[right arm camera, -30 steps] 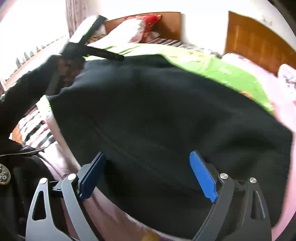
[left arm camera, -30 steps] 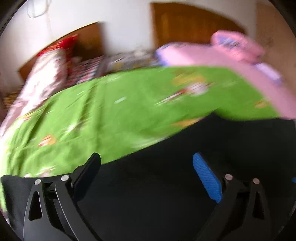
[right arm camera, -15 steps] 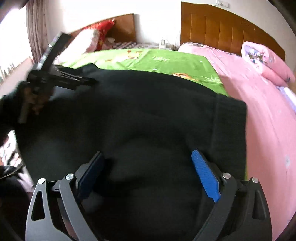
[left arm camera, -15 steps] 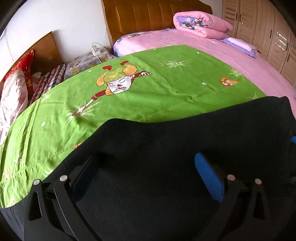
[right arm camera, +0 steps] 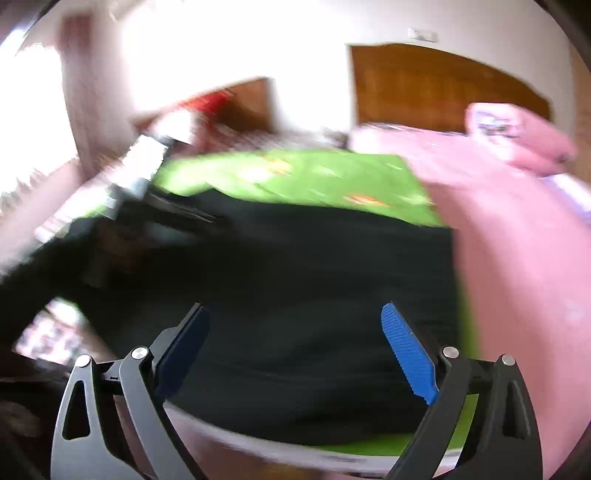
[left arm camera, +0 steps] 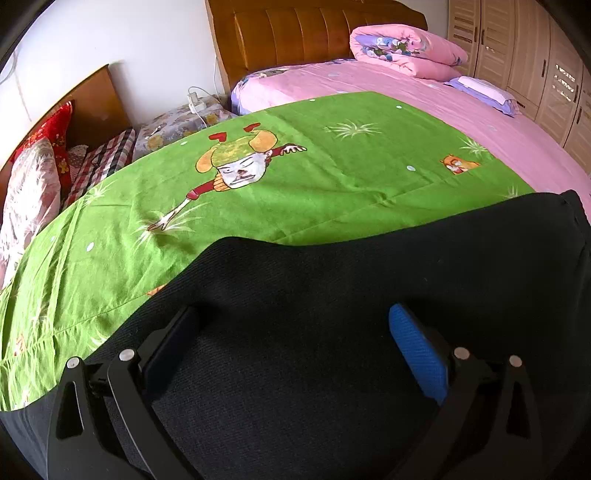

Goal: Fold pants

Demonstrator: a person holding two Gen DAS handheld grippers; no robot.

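Black pants (left arm camera: 369,295) spread flat over green cartoon sheet (left arm camera: 295,192), unfolded as yet, with left gripper (left arm camera: 291,347) and right gripper (right arm camera: 295,343) both splayed, grasping nothing.

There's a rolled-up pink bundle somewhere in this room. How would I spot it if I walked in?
Find the tall brown padded headboard against the back wall, at the head of the bed with the pink sheet. The folded pink quilt lies on that sheet just below the headboard, toward the wardrobe side. Unlike the flat purple-edged pillow beside it, it is bulky and has a blue and purple print.
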